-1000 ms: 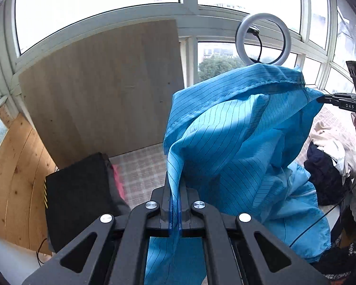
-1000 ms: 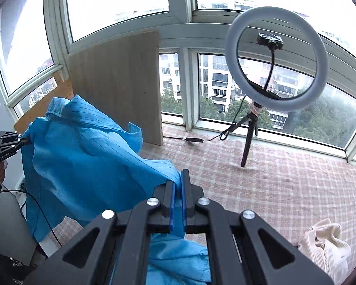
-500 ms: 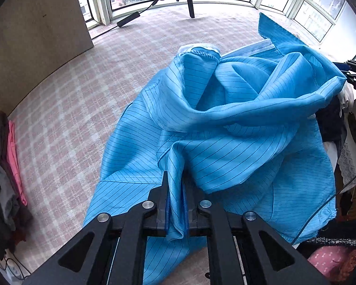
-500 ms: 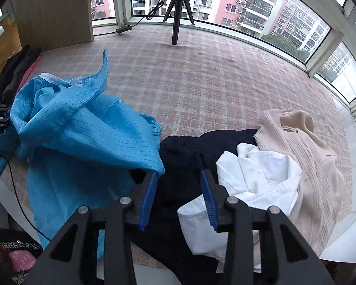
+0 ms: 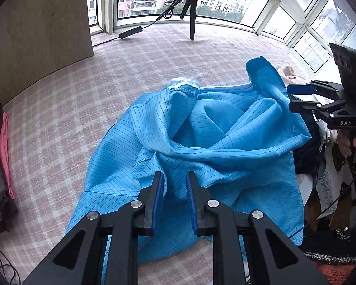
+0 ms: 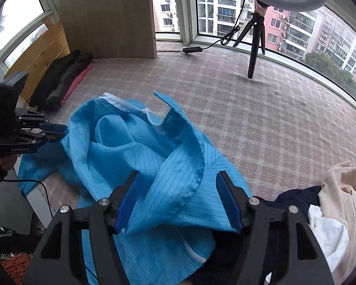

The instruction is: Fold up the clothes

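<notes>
Wrist views show both tools, left (image 5: 175, 198) and right (image 6: 179, 200), parted, empty, over crumpled blue garment (image 5: 201, 147).

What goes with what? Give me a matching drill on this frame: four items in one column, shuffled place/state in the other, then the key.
Items
1. blue striped garment
2. left gripper
3. tripod
4. cream knit sweater

Place/state
A. standing on the far side of the checked surface, by the windows
B. piled at the right edge, next to a white garment
C. crumpled in a heap, not flat
D. open, fabric between its fingers but not clamped

Pairs: 1-C, 2-D, 3-A, 4-B
</notes>
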